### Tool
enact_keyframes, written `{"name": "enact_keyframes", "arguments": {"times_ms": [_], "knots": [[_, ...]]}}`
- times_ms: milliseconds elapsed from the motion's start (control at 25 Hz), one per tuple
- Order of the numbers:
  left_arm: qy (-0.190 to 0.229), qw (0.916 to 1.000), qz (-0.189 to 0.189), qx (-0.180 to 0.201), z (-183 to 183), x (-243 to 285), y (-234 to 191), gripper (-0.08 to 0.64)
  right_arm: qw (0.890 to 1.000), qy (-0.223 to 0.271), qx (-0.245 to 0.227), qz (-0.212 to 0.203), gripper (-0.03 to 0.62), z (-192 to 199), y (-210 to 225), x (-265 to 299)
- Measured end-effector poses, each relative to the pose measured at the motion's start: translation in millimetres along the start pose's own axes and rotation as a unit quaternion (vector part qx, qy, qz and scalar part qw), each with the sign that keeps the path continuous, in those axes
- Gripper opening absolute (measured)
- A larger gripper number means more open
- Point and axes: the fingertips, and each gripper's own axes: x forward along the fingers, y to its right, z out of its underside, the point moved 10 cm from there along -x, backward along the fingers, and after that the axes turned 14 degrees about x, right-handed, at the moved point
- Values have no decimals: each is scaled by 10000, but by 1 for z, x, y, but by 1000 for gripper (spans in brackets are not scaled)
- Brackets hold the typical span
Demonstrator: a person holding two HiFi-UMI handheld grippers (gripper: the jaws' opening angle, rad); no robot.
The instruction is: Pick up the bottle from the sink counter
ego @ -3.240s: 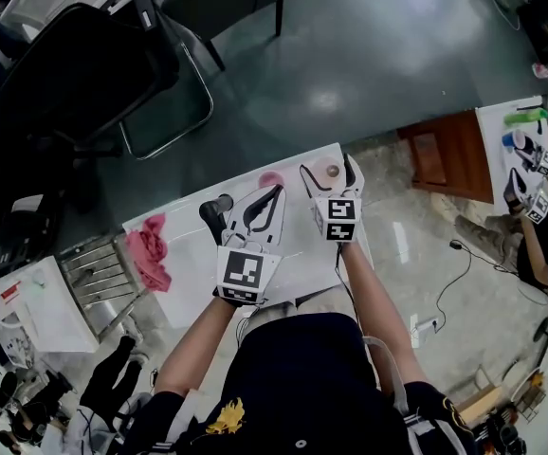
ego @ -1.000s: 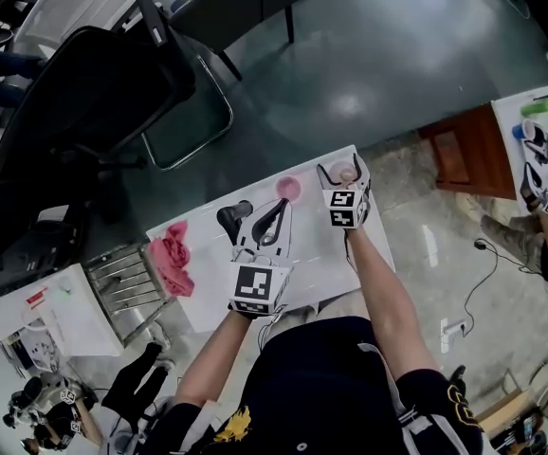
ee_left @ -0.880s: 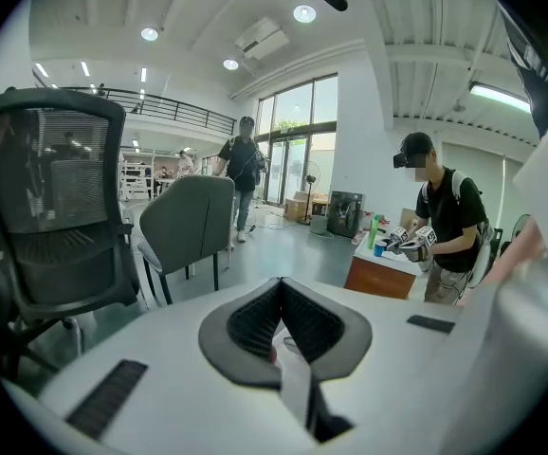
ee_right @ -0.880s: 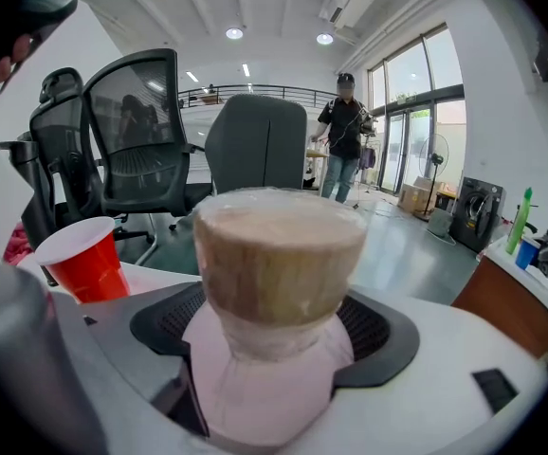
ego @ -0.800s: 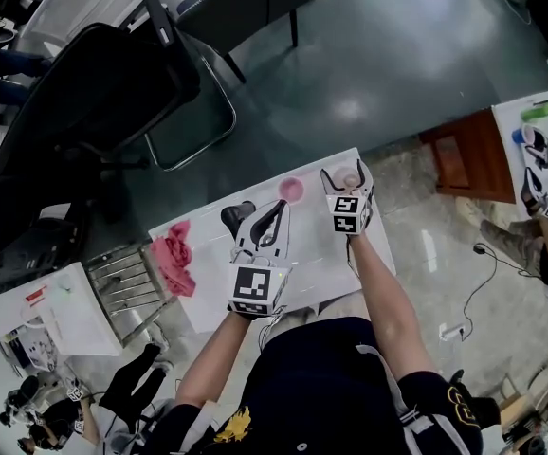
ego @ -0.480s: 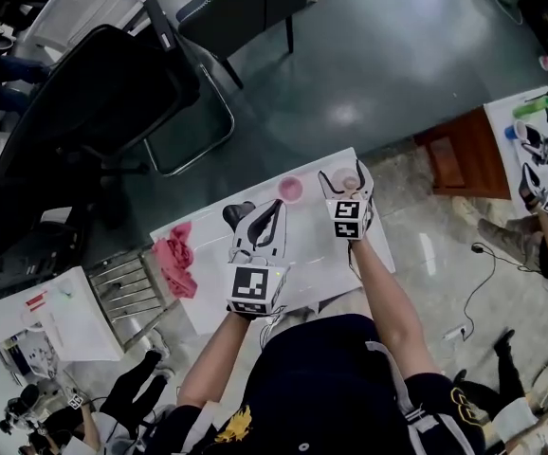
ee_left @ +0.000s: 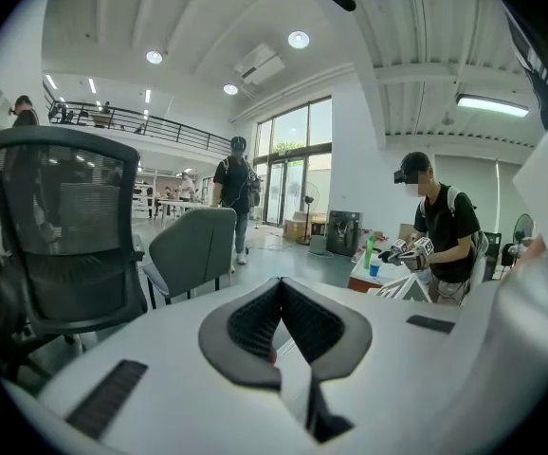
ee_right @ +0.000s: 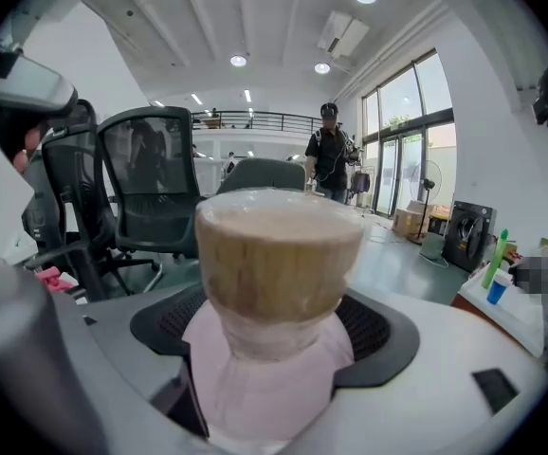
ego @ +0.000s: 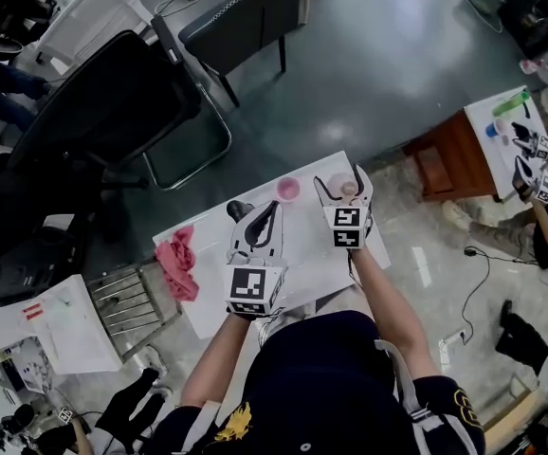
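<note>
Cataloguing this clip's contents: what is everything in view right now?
pale pink bottle with a tan cap: one, pink and tan, between the jaws of the right gripper.
white table: one, white, under both grippers.
small round pink object: one, pink, table's far edge.
crumpled pink cloth: one, pink, table's left end.
black curved object: one, black, beside the tips of the left gripper.
metal wire rack: one, grey, left of table.
black mesh office chair and grey chair: two, beyond the table.
brown wooden cabinet: one, brown, right of the table.
other people: several, dark clothing, around the room.
left gripper: one, white, shut, empty.
right gripper: one, white, shut on the bottle.
</note>
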Motion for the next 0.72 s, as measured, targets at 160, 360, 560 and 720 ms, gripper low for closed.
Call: {"name": "enact_keyframes", "arguments": {"times_ms": [160,360,560,720], "knots": [[231,9997,-99,-57,-11,-20,-1,18,9998,107,-5,-139,437,-17,-20,-35],[462,9986,-245,75,-25,-48,1,18,9991,255,-50,-326,437,-38,-42,-81],[605,9969,-494,33,-25,-80,-5,18,9976,397,-66,-564,437,-49,-73,-112],[605,9956,-717,-7,-21,-104,-10,18,9954,487,-127,-817,437,-62,-100,-133]]}}
